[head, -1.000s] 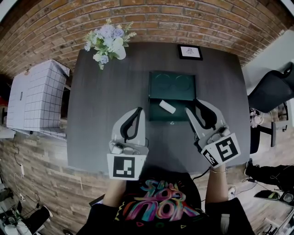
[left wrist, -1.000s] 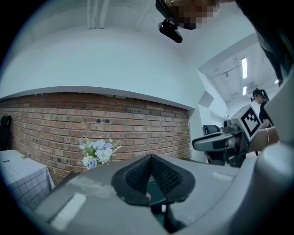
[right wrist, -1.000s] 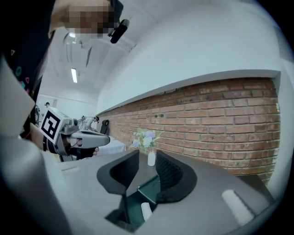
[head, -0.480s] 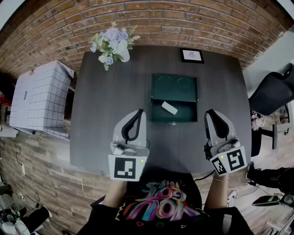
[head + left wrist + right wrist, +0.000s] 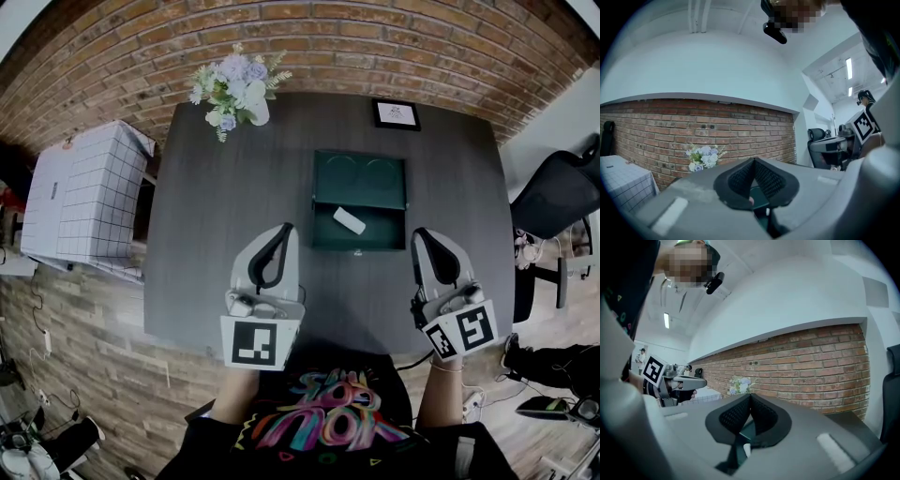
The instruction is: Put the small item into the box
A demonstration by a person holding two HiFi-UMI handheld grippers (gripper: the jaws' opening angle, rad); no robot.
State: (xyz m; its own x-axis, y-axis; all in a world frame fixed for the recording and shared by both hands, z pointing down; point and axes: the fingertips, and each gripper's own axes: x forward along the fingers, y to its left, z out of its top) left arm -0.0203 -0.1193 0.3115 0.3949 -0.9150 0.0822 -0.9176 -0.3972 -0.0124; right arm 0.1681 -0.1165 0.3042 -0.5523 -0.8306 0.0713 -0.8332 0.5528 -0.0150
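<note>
Looks done: the small white oblong item (image 5: 349,220) lies loose in the lower tray of the open dark green rectangular box (image 5: 384,232), whose hinged lid (image 5: 359,178) lies flat behind it on the dark grey table (image 5: 216,234); I see nothing else in the box. The left gripper (image 5: 283,228) and right gripper (image 5: 421,234) are both clenched on nothing, on either side of the box and clear of it. Only closing the lid could remain, if that's required.

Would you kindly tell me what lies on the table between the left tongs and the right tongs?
In the head view, the open green box sits between the left tongs and right tongs, with the small white item in its front tray.
</note>
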